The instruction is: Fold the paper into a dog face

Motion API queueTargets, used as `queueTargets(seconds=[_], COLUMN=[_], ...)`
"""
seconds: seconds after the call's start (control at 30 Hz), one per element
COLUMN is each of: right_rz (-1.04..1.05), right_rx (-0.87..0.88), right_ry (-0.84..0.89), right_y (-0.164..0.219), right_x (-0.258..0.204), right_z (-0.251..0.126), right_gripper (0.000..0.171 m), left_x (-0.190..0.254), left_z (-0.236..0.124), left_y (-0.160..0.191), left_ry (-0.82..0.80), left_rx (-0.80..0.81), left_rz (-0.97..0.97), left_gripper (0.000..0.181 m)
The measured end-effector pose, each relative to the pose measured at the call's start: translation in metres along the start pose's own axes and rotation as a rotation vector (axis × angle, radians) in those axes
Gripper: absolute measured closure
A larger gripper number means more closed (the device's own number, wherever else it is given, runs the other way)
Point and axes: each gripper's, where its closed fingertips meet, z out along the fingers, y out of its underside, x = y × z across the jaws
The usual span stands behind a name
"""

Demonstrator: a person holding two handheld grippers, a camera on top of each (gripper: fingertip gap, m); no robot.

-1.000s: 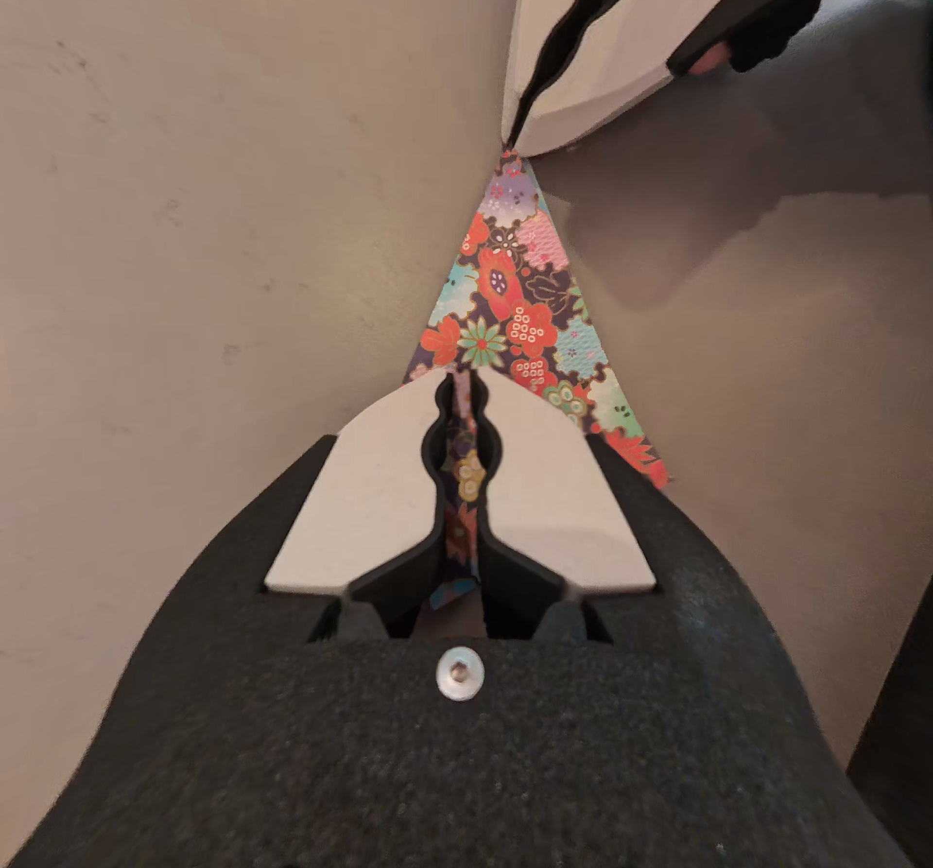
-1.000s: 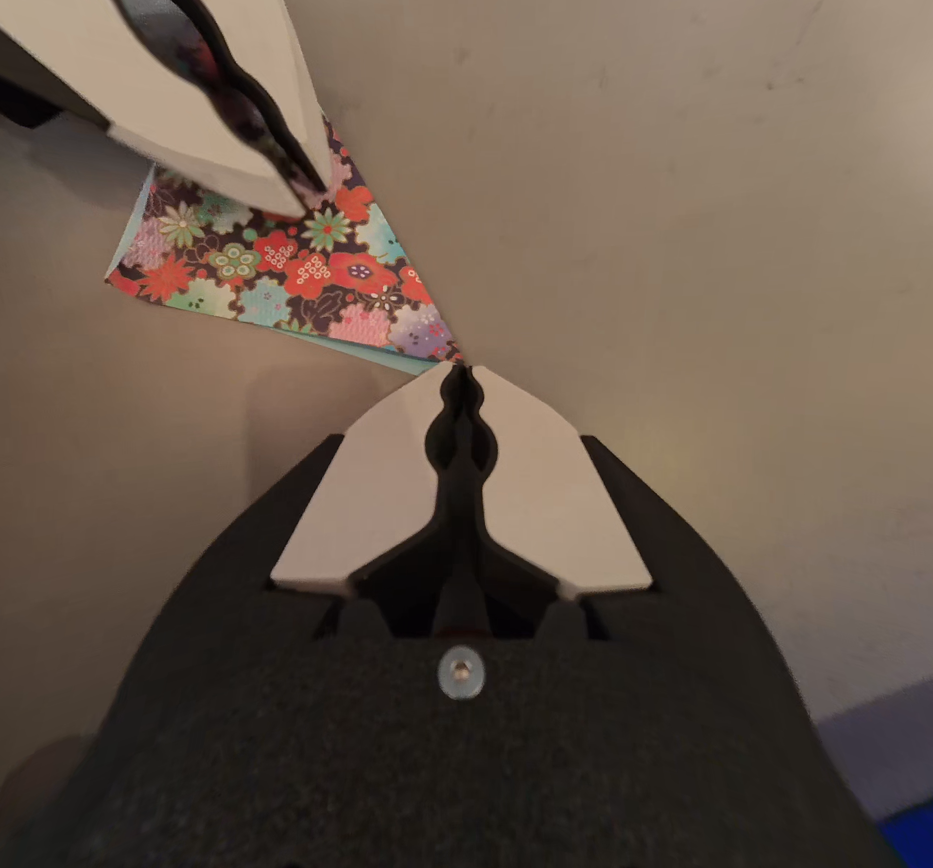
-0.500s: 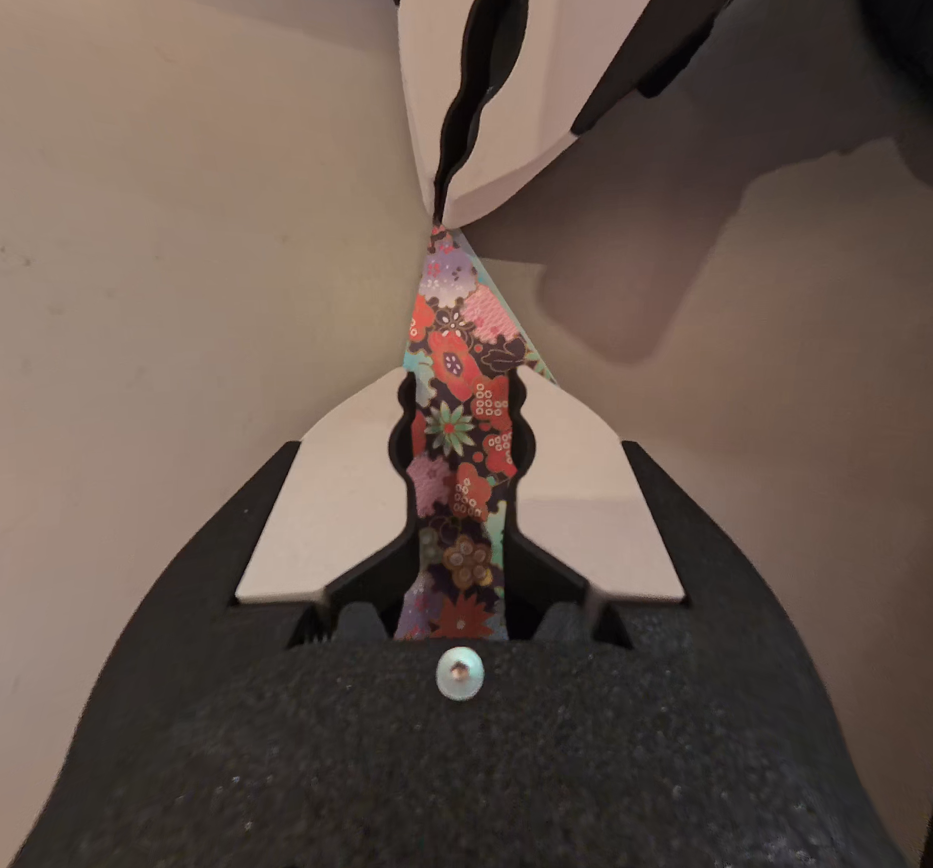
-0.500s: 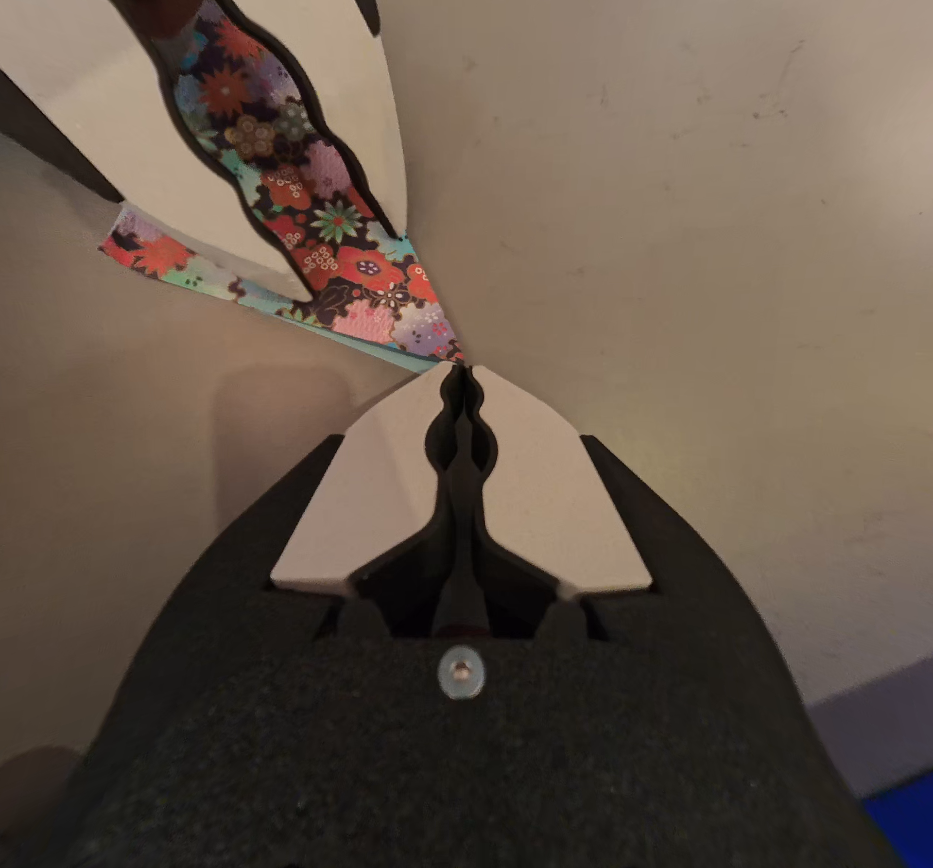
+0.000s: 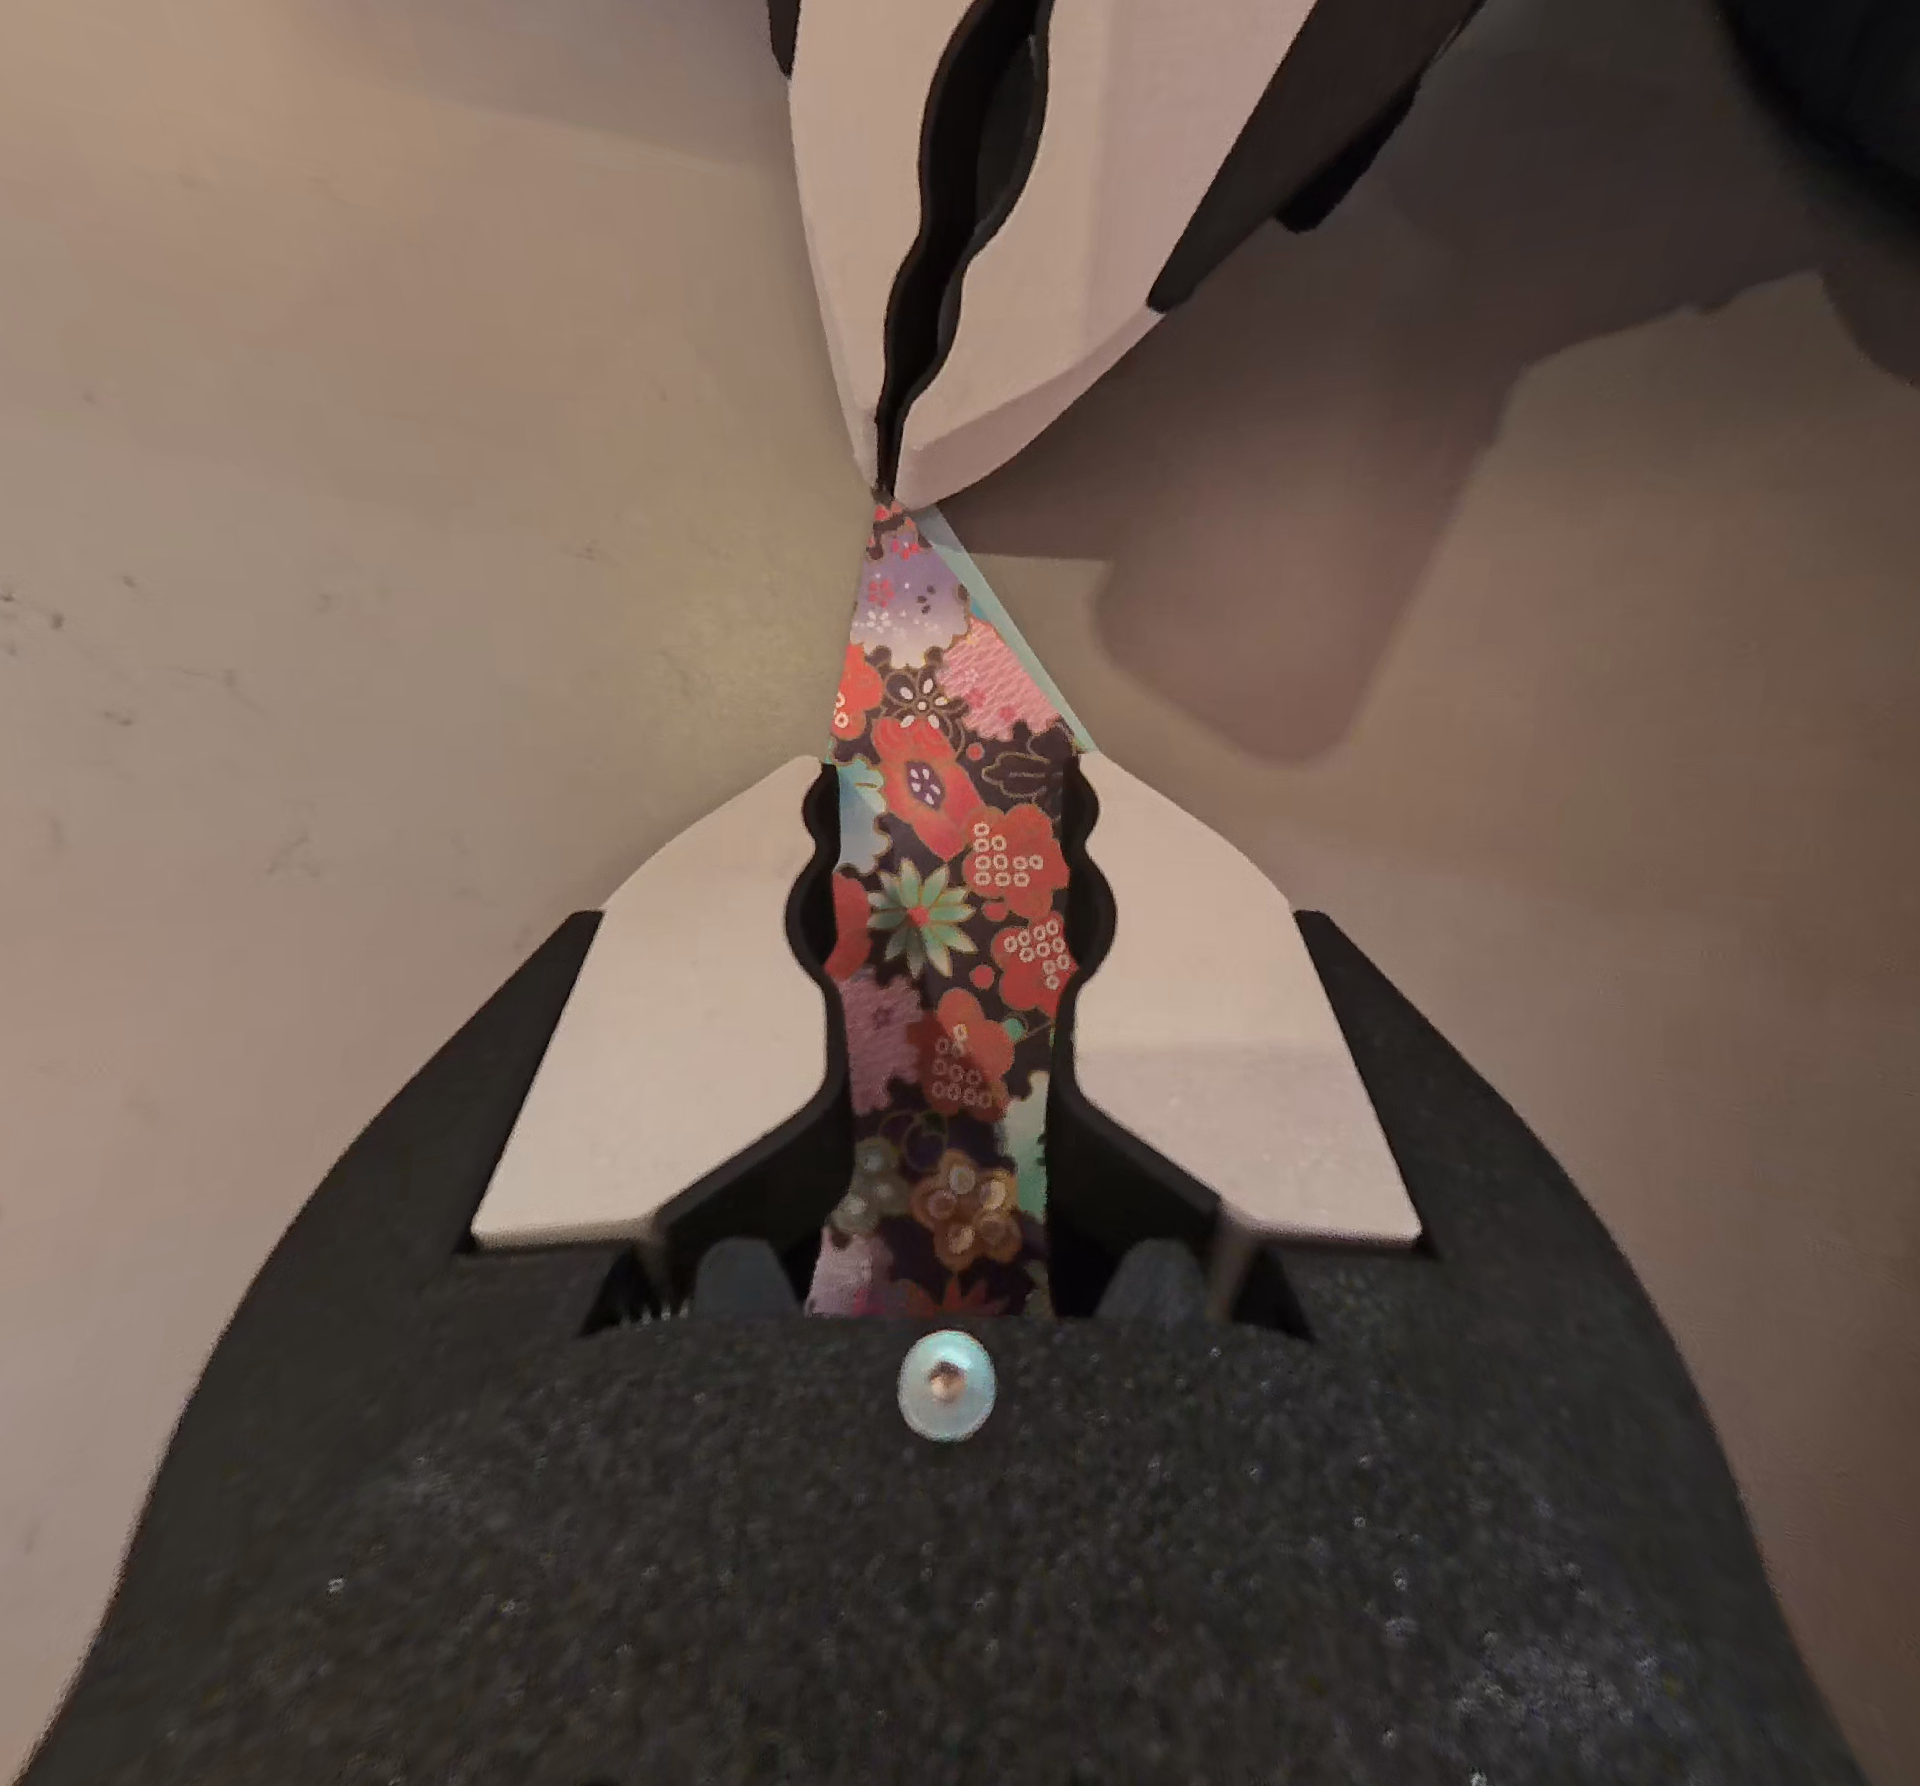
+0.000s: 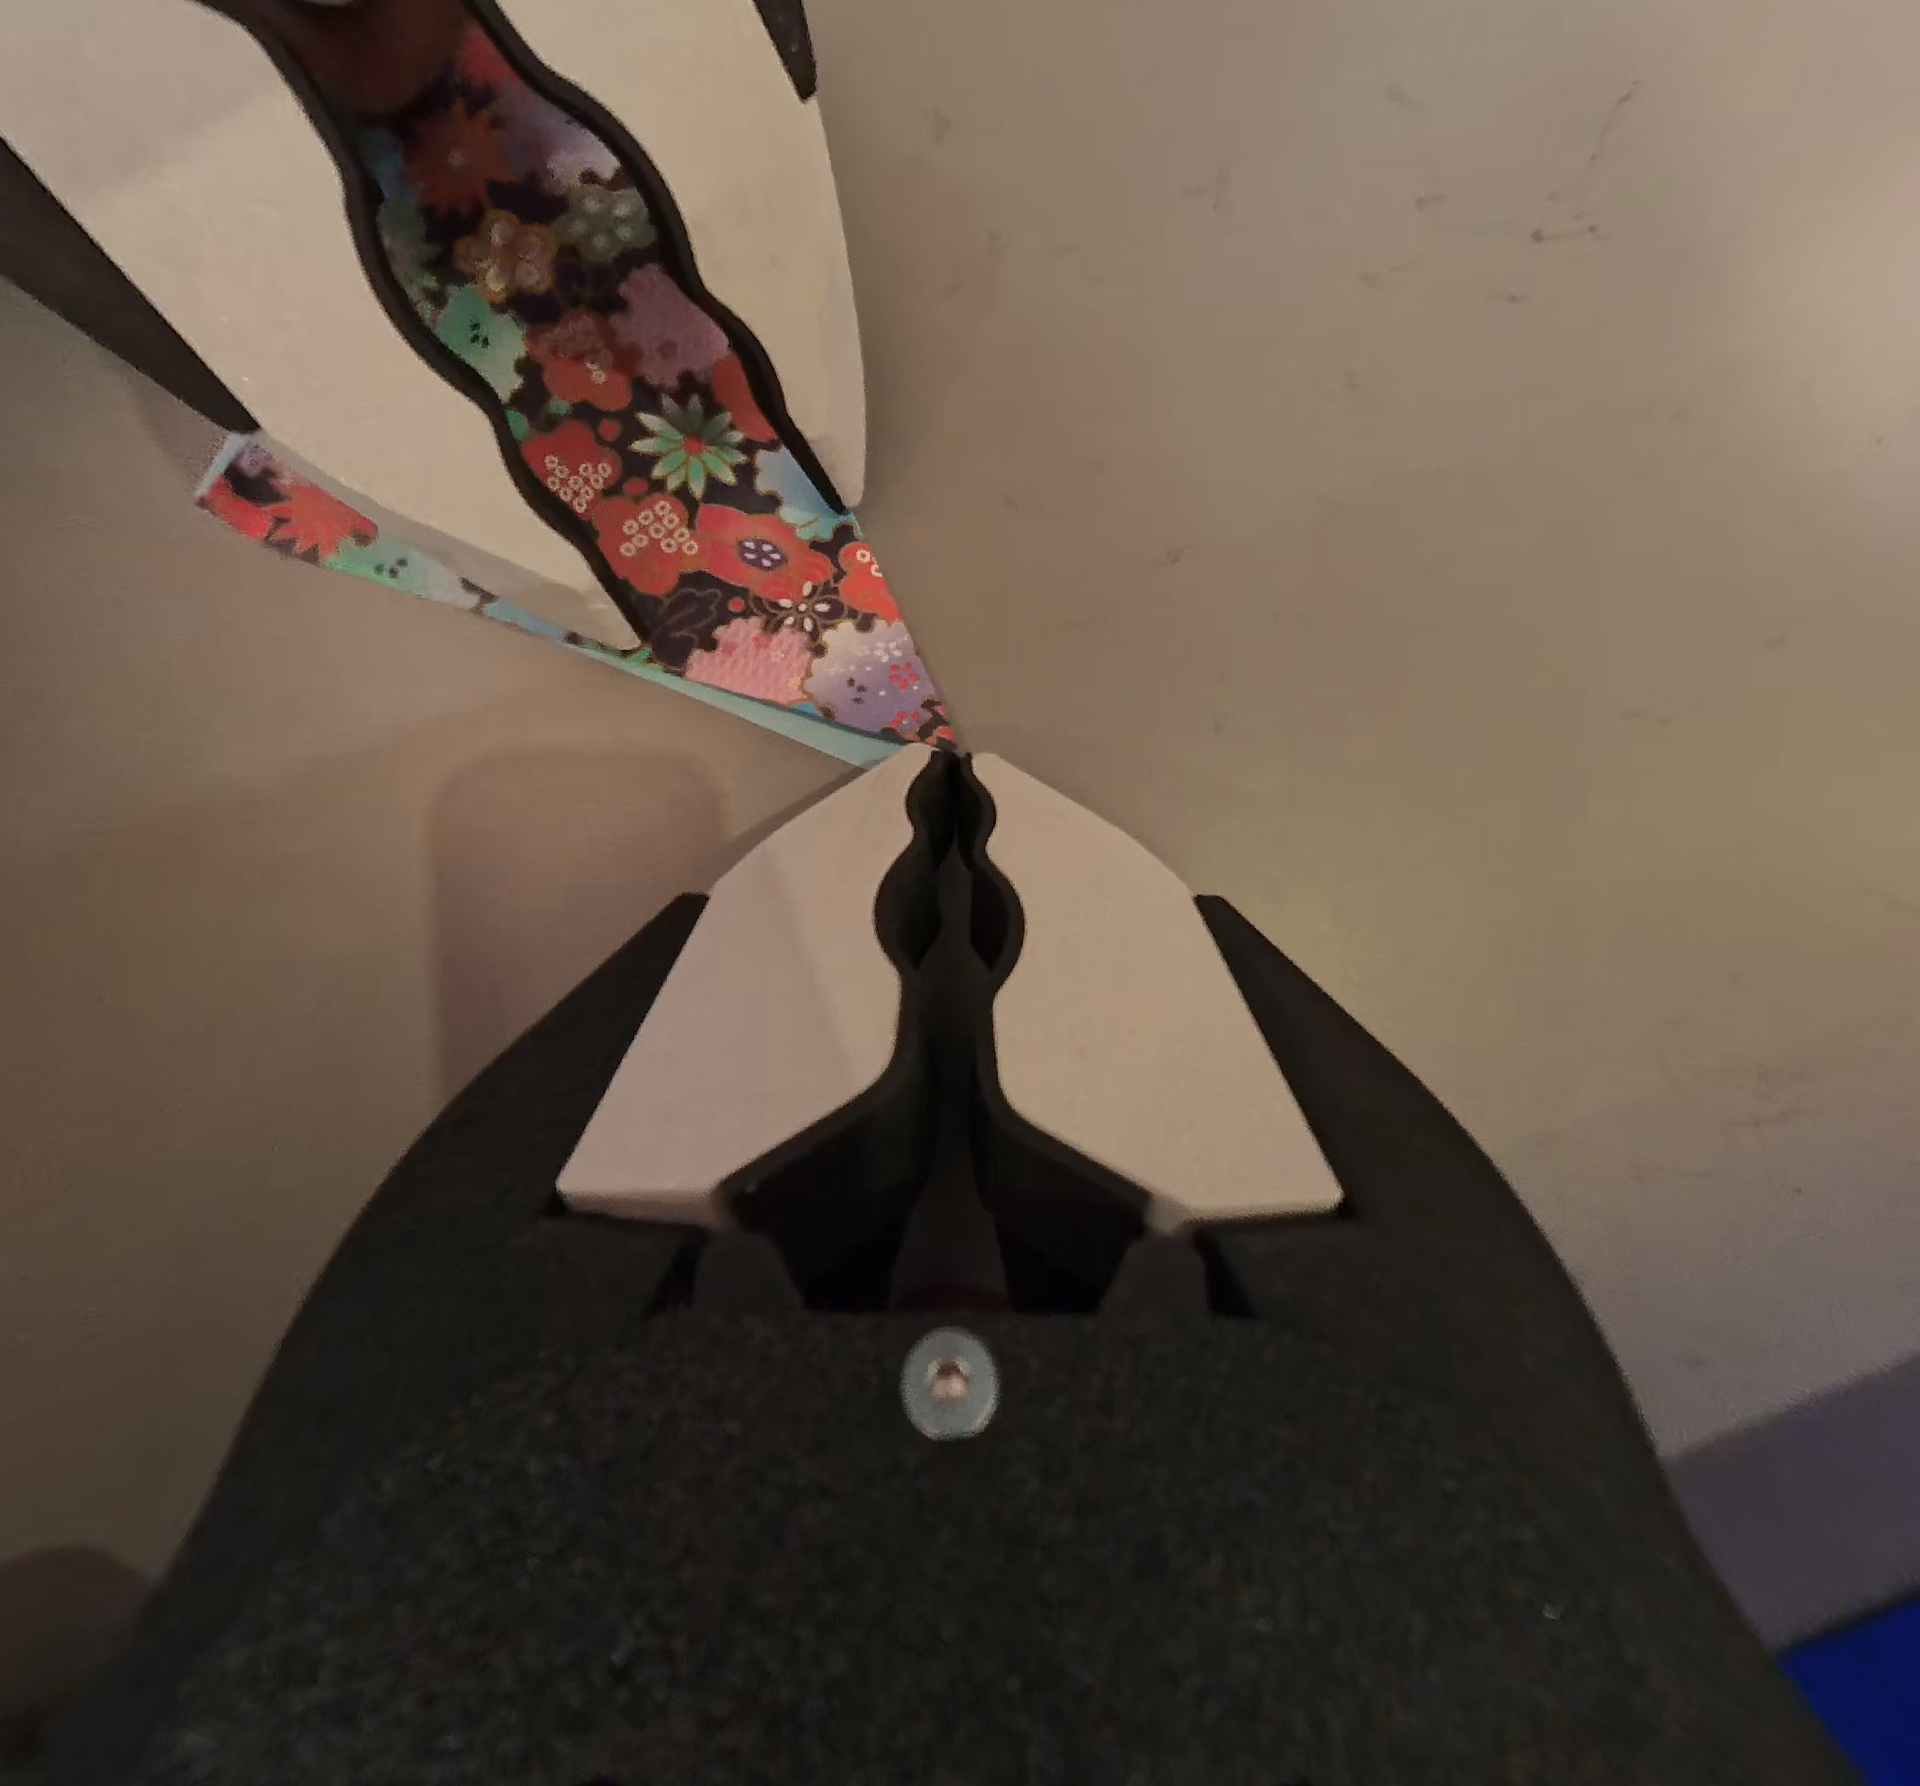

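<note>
The folded flower-print paper [image 5: 940, 697] is a narrow triangle on the beige table [image 5: 364, 489]. Its pale blue underside shows along one edge. My left gripper [image 5: 951, 780] is open, with a finger on each side of the paper, and the print shows through the gap. My right gripper [image 5: 891, 479] comes in from the top of the left wrist view and is shut on the paper's pointed corner. In the right wrist view the right gripper [image 6: 951, 760] meets the paper [image 6: 810, 635] at that tip. The left gripper [image 6: 738, 562] stands open over the paper at upper left.
Bare scuffed beige tabletop [image 6: 1351, 386] surrounds the paper on all sides. The table edge runs across the lower right of the right wrist view, with a blue surface [image 6: 1860, 1663] below it. A dark sleeve or glove shows at the top right of the left wrist view. The grippers' ends are close to 5 cm from one another.
My left gripper has opened from its pinch on the paper and slid forward along it toward the right gripper. The right gripper has stayed shut at the paper's tip.
</note>
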Motion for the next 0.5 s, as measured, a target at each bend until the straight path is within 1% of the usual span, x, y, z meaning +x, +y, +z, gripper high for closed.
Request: queueTargets(seconds=[0.27,0.4,0.5], right_rz=[0.018,0.008,-0.03], right_rx=[-0.002,0.035,0.083], right_ry=[0.024,0.037,0.042], right_y=[-0.005,-0.013,-0.026], right_x=[0.002,-0.001,-0.008], right_z=[0.001,-0.007,-0.014], right_gripper=[0.171,0.171,0.171], left_x=[0.001,0.001,0.001], left_z=[-0.001,-0.001,-0.001], left_y=[0.001,0.001,0.001], left_ry=[-0.013,-0.016,-0.016], left_rx=[-0.004,-0.001,0.004], left_rz=[-0.014,-0.018,-0.018], left_gripper=[0.142,0.142,0.142])
